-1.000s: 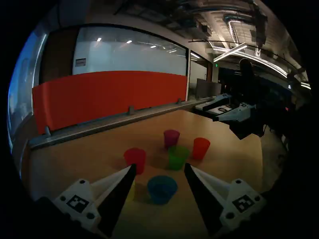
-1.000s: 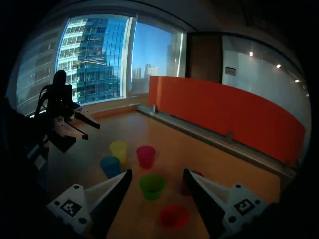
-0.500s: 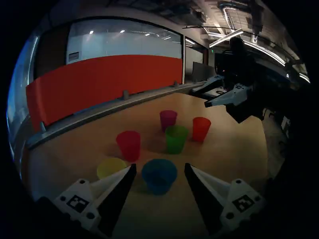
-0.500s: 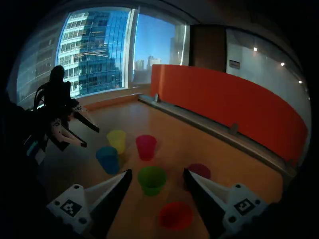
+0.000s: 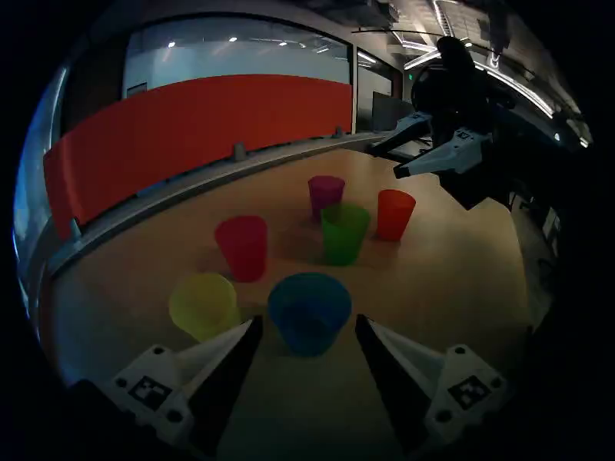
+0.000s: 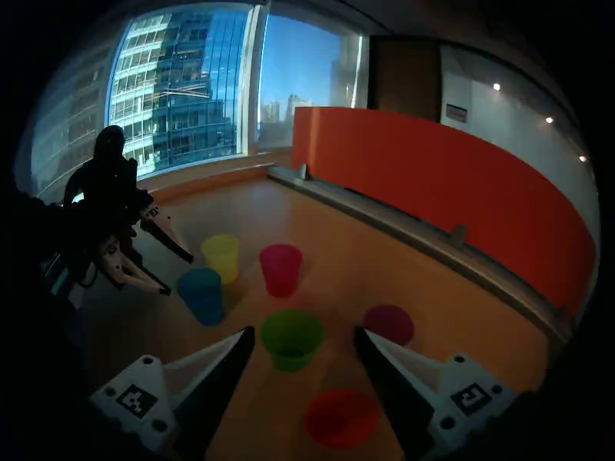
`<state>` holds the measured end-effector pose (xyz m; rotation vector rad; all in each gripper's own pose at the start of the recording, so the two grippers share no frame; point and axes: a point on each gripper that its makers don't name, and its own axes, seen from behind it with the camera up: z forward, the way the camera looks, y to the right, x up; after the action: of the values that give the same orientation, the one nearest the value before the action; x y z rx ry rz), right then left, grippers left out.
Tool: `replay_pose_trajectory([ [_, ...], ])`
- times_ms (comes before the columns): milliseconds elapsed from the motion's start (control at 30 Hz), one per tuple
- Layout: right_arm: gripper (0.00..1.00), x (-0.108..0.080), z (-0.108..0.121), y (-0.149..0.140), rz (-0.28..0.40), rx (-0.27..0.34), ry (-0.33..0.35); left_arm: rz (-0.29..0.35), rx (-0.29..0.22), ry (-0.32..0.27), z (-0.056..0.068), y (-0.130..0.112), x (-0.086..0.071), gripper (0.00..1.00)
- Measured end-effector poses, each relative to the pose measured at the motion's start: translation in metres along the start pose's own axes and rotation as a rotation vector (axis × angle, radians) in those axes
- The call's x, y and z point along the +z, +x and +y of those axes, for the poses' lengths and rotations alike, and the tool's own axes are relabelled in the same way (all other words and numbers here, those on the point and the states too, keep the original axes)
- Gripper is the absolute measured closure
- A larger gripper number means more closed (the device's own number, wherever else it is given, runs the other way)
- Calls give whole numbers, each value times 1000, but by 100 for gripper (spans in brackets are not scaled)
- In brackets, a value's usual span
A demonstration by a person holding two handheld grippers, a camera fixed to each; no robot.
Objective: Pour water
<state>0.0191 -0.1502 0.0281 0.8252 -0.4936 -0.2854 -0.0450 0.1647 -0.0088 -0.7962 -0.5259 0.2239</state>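
While the left gripper (image 5: 307, 320) hung spread, a translucent blue cup (image 5: 309, 303) stood on the table (image 5: 438, 269) just beyond its tips; the right gripper (image 6: 304, 330), likewise spread, faced a green cup (image 6: 291, 336). Both cups' contents were unclear.

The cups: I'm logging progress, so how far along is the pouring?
Nothing looks done: all six cups stand upright on the table, none gripped. In hand: the left gripper, open, is lined up on the blue cup; the right gripper, open, faces the green cup. Gripping, lifting and pouring are left.
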Motion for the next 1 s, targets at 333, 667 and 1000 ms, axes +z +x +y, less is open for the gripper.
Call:
replay_pose_trajectory([
  [333, 1, 12, -3, -10, -48, -11, 11, -38, 0, -5, -3, -12, 15, 11],
  [667, 1, 22, -5, -19, -97, -19, 27, -84, -2, -22, -1, -21, 30, 11],
  [1000, 0, 34, -7, -28, -152, -26, 41, -119, -7, -40, 0, -22, 44, 11],
])
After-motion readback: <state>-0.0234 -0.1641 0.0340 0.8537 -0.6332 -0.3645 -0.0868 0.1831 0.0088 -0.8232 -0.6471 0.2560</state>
